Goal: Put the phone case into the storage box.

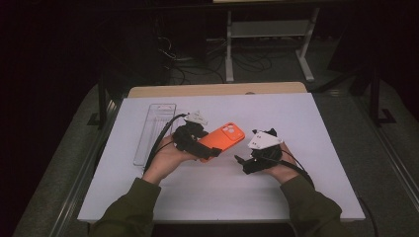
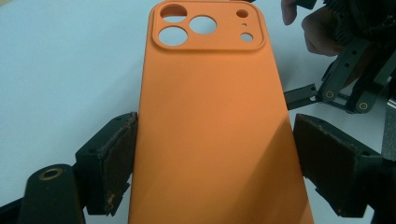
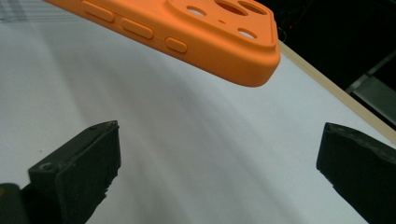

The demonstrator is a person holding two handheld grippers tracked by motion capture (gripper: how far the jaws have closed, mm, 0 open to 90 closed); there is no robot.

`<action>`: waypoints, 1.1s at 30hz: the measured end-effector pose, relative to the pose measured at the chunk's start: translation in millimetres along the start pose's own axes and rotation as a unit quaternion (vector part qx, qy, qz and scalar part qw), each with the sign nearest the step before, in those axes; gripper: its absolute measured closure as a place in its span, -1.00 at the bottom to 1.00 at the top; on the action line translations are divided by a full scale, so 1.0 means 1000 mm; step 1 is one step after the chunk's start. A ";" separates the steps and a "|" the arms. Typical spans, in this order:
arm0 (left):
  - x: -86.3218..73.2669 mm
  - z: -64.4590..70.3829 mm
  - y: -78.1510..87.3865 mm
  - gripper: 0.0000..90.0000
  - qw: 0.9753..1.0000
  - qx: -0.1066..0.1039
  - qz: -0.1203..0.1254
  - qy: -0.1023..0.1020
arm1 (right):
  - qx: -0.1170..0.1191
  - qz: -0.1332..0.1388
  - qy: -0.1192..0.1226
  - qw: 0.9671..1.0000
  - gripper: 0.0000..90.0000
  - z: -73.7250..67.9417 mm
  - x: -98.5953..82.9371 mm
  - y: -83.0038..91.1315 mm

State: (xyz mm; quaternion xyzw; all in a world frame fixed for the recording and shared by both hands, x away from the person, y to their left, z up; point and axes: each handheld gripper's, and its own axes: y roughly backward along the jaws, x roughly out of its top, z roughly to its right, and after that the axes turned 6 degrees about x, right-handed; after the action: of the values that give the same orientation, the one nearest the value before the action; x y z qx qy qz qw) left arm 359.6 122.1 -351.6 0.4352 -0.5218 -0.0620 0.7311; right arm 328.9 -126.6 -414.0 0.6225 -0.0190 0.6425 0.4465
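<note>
Two grippers in play, we see both from the high view. Left gripper (image 1: 210, 150) has its fingers (image 2: 109, 158) clamped on the long edges of the orange phone case (image 1: 222, 137), lower half of the case between the pads. Case is held up off the white surface (image 1: 296, 118), back face up, camera cutouts at the far end, pointing away and to the right. Right gripper (image 1: 240, 162) sits just right of the case, not touching it; its fingers (image 3: 88, 163) are spread wide with nothing between them, case corner hanging above and ahead in the right gripper view. We also see a clear plastic tray (image 1: 154, 132) lying flat on the surface, left of the left hand (image 1: 165, 160).
</note>
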 end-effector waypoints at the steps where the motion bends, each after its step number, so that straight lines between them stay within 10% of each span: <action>1: 0.000 0.000 0.000 -0.63 1.000 -0.001 0.000 -0.002 | 0.000 -0.001 0.003 1.000 -1.00 0.000 0.000 0.000; 19: 0.000 0.000 0.002 -0.63 1.000 -0.001 0.001 0.002 | -0.043 -0.003 0.059 0.997 -1.00 -0.006 0.006 0.004; 33: 0.000 -0.001 0.001 -0.63 1.000 0.000 0.000 -0.013 | -0.090 -0.017 0.128 0.988 -1.00 -0.011 0.009 0.004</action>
State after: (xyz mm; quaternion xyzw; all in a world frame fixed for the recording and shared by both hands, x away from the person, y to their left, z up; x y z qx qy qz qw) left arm 360.1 123.5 -350.7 0.4344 -0.5314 -0.0678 0.7241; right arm 318.9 -117.6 -407.1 0.4928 -0.0084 0.7047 0.5104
